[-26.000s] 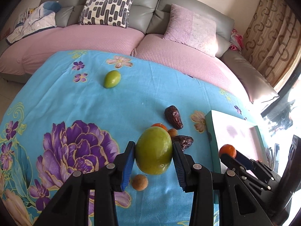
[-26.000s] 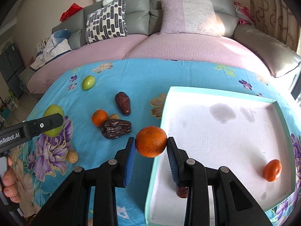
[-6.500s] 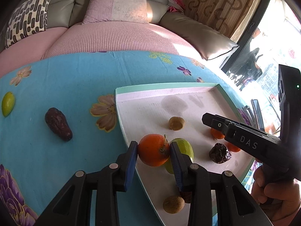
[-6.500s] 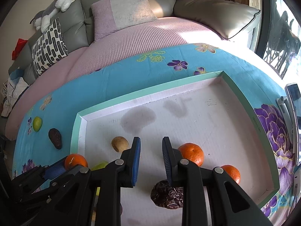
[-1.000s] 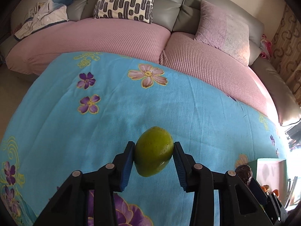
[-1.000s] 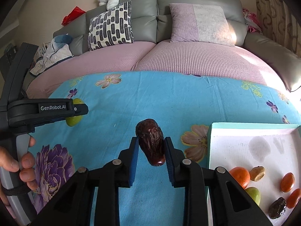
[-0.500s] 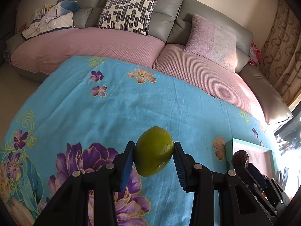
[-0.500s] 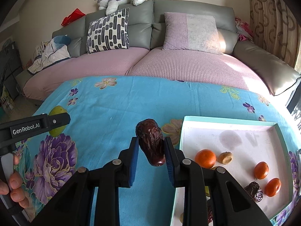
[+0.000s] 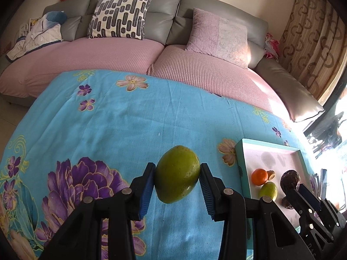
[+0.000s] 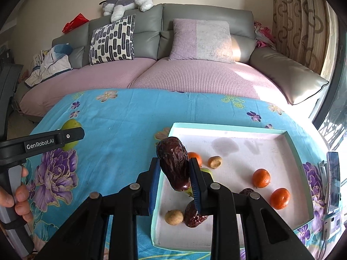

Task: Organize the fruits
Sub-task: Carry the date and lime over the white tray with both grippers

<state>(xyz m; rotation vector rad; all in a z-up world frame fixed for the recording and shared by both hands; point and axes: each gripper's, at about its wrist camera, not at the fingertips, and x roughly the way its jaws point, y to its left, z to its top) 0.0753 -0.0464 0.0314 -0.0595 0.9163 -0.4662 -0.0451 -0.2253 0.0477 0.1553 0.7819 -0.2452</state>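
My left gripper [image 9: 177, 191] is shut on a green fruit [image 9: 177, 174], held above the blue flowered cloth to the left of the tray [image 9: 239, 158]. My right gripper [image 10: 173, 183] is shut on a dark brown date [image 10: 173, 165], held over the left edge of the teal-rimmed white tray [image 10: 290, 143]. Inside the tray lie several oranges [image 10: 261, 177], another date [image 10: 193, 215], small tan fruits [image 10: 173, 217] and a green fruit [image 9: 268, 191]. The right wrist view also catches the left gripper [image 10: 43, 144] with its green fruit [image 10: 69, 125] at the far left.
The blue flowered cloth [image 9: 121, 125] covers the surface in front of a pink-covered sofa [image 10: 195, 73] with cushions [image 10: 112, 40]. A phone [image 10: 334, 179] lies to the right of the tray. A hand [image 10: 18, 197] holds the left gripper's handle.
Both grippers moved right toward the tray with their fruits still held. The date now hangs over the tray's left edge, and the tray is larger in the left view.
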